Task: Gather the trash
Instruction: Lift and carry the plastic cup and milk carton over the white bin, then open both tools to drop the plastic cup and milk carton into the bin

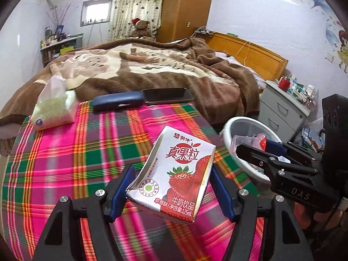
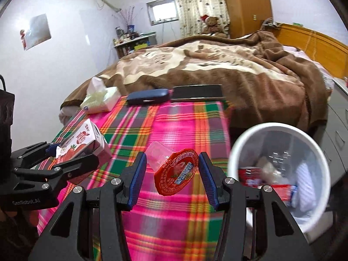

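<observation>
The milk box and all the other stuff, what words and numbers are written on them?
Milk carton: "蒙牛"
Milk carton: "真果粒"
Milk carton: "牛奶饮品"
Milk carton: "草莓味 净含量:125mL"
Right hand-held gripper body: "DAS"
Left hand-held gripper body: "GenRobot.AI"
Jelly cup red lid: print too blurred to read
Red wrapper in the trash bin: too blurred to read
Tissue pack: logo too small to read

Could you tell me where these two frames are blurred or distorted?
Left wrist view: the strawberry milk carton reads sharp, while the plaid pink cloth smears and the white plastic bin is soft. Right wrist view: the bin rim and the clear cup with its red foil lid are blurred; fisheye bends both rooms.
</observation>
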`<state>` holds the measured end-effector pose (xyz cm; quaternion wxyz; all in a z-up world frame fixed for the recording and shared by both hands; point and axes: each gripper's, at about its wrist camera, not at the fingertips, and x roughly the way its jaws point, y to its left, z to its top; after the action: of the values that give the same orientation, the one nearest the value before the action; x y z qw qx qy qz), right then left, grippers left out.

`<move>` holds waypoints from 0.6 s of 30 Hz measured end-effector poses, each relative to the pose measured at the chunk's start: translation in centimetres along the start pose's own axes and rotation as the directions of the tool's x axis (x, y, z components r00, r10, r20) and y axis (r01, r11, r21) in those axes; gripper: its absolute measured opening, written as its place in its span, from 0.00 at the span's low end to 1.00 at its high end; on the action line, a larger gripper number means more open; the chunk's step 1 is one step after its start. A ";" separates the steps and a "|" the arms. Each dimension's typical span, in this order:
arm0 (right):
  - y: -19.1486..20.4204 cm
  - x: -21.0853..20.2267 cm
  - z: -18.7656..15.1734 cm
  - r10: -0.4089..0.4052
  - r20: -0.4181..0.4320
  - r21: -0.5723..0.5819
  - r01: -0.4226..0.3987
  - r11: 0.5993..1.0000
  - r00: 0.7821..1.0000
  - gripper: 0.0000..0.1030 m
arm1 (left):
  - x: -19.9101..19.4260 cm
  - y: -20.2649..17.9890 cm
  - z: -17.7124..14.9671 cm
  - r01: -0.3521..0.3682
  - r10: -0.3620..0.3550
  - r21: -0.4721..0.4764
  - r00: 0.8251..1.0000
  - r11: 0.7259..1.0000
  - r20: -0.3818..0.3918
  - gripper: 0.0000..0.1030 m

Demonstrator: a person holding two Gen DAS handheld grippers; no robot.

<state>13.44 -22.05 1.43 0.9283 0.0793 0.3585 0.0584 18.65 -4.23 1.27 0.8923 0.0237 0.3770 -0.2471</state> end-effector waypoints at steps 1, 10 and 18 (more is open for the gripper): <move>-0.4 -0.3 0.0 -0.009 0.005 0.004 0.009 1.000 1.000 0.49 | 0.1 -0.7 0.0 0.001 -0.001 0.008 1.000 1.000 0.000 0.68; -6.6 -2.7 -0.3 -0.131 0.031 0.075 0.128 0.989 0.991 0.49 | 3.0 -8.8 1.1 0.064 -0.063 0.075 0.998 0.995 -0.014 0.68; -12.0 -3.4 -0.8 -0.229 0.015 0.151 0.225 0.963 0.973 0.49 | 6.2 -14.9 1.7 0.141 -0.134 0.129 0.989 0.982 -0.060 0.68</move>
<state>11.05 -34.33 0.83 0.9260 0.1072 0.3538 -0.0764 16.60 -20.34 0.43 0.8596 0.0632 0.3831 -0.3321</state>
